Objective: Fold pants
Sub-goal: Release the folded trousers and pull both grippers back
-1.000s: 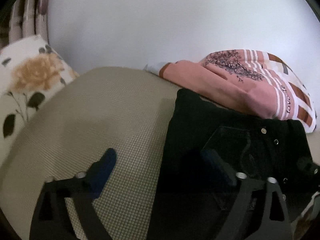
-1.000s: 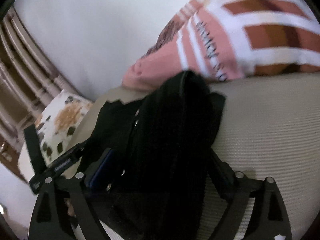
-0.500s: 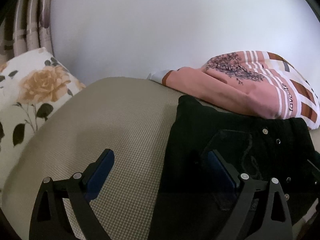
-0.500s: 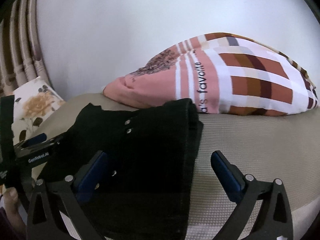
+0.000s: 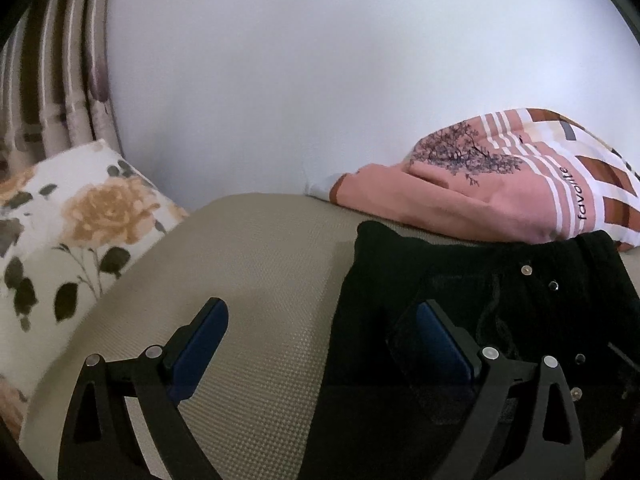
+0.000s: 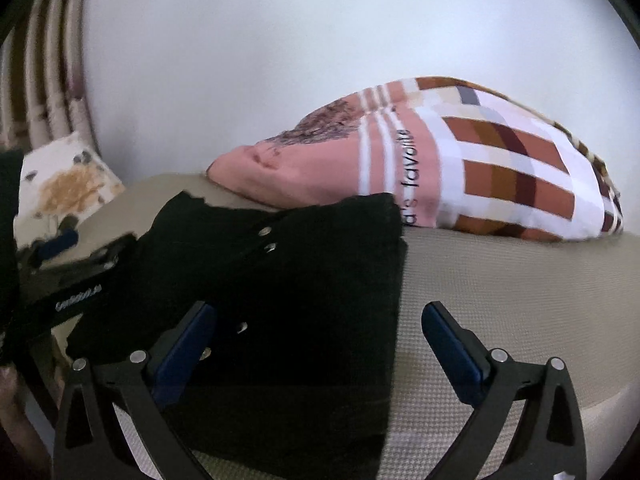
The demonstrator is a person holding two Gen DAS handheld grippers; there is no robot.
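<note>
Pants: the black pants (image 6: 280, 300) are laid in a compact folded stack on the beige cushion (image 6: 500, 300), their far edge touching the pink pillow (image 6: 440, 168); judged from this, the fold is done or nearly so.
Right gripper: the right gripper (image 6: 316, 340) is held over the stack's right edge, its jaws wide apart after just opening; nothing is pinched, though cloth lies under the left finger. This reads as a release made so the fold stays flat.
Left gripper: the left gripper (image 5: 324, 340) is held over the stack's left edge, its jaws likewise apart and clamped on nothing, one finger over bare cushion, the other over cloth.
Surroundings: a floral pillow (image 5: 72, 232) is set at the cushion's left end, a curtain (image 5: 52, 80) behind it and a pale wall (image 5: 320, 80) beyond.
Hidden: the stack's near edge is cut off by both grippers' frames, so layers cannot be counted. Folds in the black cloth are hardly readable; only metal studs (image 6: 266, 238) stand out. The right view is blurred at left.
</note>
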